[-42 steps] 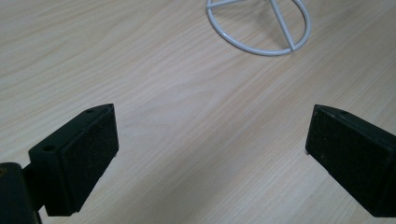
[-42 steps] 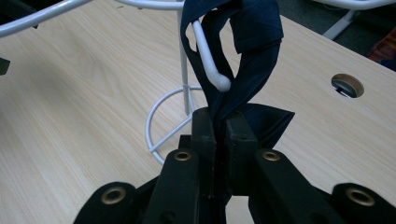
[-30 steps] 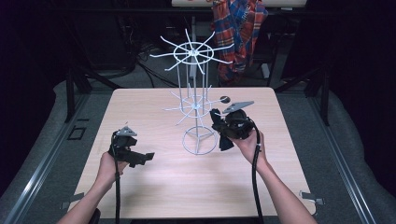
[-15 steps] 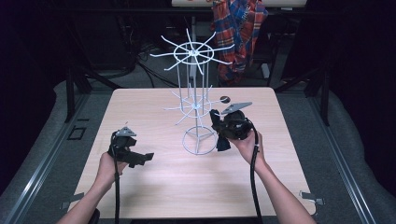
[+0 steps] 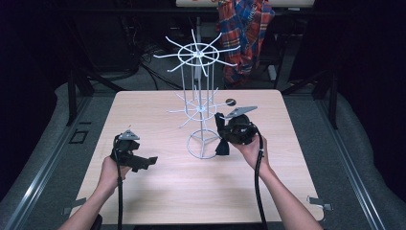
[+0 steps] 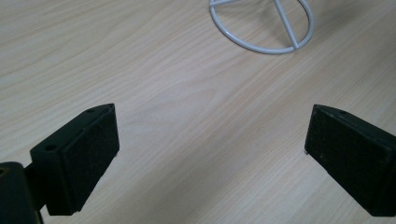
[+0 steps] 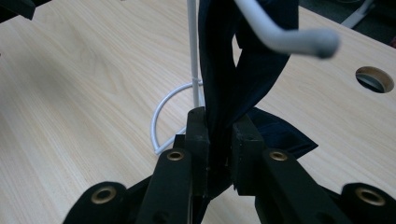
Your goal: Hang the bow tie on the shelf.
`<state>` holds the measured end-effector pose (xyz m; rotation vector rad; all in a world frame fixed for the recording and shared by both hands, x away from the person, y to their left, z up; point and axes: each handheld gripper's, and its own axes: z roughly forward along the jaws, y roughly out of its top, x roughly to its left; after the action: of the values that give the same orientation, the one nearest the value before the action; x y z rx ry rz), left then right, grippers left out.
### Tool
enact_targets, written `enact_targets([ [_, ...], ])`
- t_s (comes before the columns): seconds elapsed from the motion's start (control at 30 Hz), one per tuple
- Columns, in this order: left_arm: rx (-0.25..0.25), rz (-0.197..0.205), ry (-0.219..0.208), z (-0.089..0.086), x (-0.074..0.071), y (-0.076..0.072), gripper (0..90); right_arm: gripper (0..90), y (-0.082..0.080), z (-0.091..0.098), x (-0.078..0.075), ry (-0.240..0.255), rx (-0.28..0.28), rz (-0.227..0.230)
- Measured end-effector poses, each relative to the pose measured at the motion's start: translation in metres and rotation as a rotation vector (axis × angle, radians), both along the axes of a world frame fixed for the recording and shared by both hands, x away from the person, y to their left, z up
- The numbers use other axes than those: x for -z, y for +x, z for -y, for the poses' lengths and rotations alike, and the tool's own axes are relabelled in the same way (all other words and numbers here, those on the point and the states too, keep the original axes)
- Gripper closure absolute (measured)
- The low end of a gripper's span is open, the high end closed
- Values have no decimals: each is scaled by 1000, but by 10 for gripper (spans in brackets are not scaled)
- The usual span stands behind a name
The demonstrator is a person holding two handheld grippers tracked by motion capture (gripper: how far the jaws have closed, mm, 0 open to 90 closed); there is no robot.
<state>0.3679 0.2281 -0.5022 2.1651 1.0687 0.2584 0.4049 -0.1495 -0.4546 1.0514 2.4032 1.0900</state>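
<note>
A white wire rack [image 5: 200, 108] with spoke arms stands mid-table on a ring base [image 6: 261, 46]. Over one of its lower arms [image 7: 289, 39] hangs a dark navy cloth [image 7: 243, 60], its tail down beside the base [image 5: 223, 146]. My right gripper [image 5: 221, 128] is at the rack's right side. Its jaws [image 7: 219, 135] have just been opening a little, and the cloth is still pinched between the pads. To the left of the rack, my left gripper [image 5: 148, 162] rests low over the table. It stands wide open [image 6: 210, 149] over bare wood.
A round hole [image 5: 230, 101] is cut in the tabletop behind the right gripper. A plaid garment [image 5: 244, 28] hangs beyond the table's far edge. Metal rails [image 5: 43, 163] run along the floor on both sides.
</note>
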Motion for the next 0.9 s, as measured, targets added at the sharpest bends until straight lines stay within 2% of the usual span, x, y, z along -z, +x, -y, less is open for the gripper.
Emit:
enact_targets([
  [0.4, -2, 4, -2, 0, 0, 0, 31, 658, -1, -2, -1, -1, -9, -17],
  [0.53, -3, 4, -2, 0, 0, 0, 31, 587, -1, -2, -2, 0, -11, -21],
  [0.57, -3, 3, -3, 0, 0, 0, 31, 532, -1, -2, -2, 11, -6, -22],
  [0.67, -4, 4, -3, 0, 0, 0, 31, 488, -2, -2, -4, 16, -5, -26],
  [0.73, -4, 4, -3, 0, 0, 0, 31, 423, -3, 0, -9, 5, -1, -27],
  [0.8, -2, -3, -3, 0, 0, 0, 31, 405, -4, 0, -10, 3, 7, -27],
  [0.83, -5, 5, -2, 0, 0, 0, 31, 336, -5, 1, -12, 4, 14, -35],
  [0.87, -4, 5, -3, 0, 0, 0, 31, 336, -5, 1, -12, 4, 14, -35],
  [0.9, -3, 4, -3, 0, 0, 0, 31, 314, -6, 1, -14, 3, 21, -53],
])
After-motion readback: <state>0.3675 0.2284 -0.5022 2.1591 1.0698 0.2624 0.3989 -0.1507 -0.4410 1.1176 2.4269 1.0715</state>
